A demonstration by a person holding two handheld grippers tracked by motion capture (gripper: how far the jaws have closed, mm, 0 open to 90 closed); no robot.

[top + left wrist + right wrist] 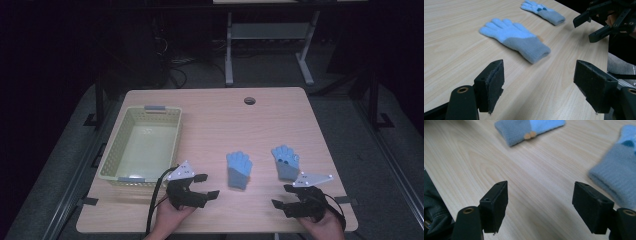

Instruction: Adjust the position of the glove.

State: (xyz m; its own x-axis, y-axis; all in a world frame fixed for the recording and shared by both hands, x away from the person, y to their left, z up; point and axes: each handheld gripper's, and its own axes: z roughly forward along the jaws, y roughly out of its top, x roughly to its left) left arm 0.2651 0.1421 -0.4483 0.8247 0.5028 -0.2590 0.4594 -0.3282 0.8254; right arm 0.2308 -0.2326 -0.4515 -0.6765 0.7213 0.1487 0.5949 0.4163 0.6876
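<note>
Gloves were the whole job here, two blue ones lying flat on the wooden table (215,115) with their cuffs toward the person. The left glove (238,170) sat about mid-table and the right glove (285,161) was off to its right, apart from it and not touching.

Neither had been picked up yet. The left gripper (206,185) hung just left of the left glove's cuff, jaws spread wide with nothing between them; its own view had that glove (515,40) straight ahead past the gap. The right gripper (283,196) hovered near the front edge, just below the right glove, also wide open and empty, with the grey cuff (617,180) close off one jaw.

So I'd call this the approach step, before any grab. My guess is the pair was headed for the yellow basket (112,155) at the left side of the table, sitting empty. Next move would need each gripper to come forward and down over a cuff, then close on the knit without just scraping the wood.

Room-wise it looked easy: lots of bare tabletop around both gloves and a clear run from the left glove to the basket. The right gripper was the tight one, sitting close to the front right corner.
</note>
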